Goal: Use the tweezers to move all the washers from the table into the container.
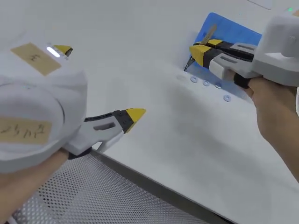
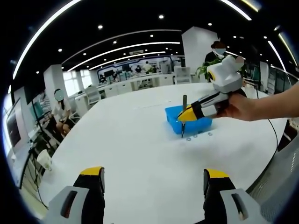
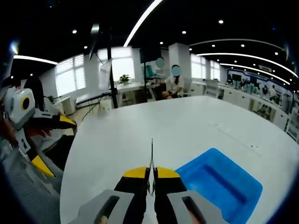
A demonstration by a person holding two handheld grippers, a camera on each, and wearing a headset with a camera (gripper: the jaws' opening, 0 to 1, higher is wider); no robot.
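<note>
So, the washers (image 1: 206,83) are sitting in a loose little row of four on the white desk (image 1: 154,144), just in front of the near edge of the blue container (image 1: 233,30). The tweezers (image 1: 188,62) are pointing down at the desk with their tips hovering just beside the left end of that row. In the head view that means the closest washer is lying a touch to the right of the tips and toward the person. Their long axis is running steeply, with the back end leaning up over the container and the tips low, though I can't tell if they're touching the desk. The right tool (image 1: 202,50) is clamping tight on the tweezers' middle, jaws pressed together around them in the right gripper view. I'm guessing the next bit is nudging the tips sideways onto that first washer, then a short hop to the container right behind it. The left tool (image 2: 153,173) is hanging wide open, gripping nothing, well off to the left, so the right one is clearly the nearer.
</note>
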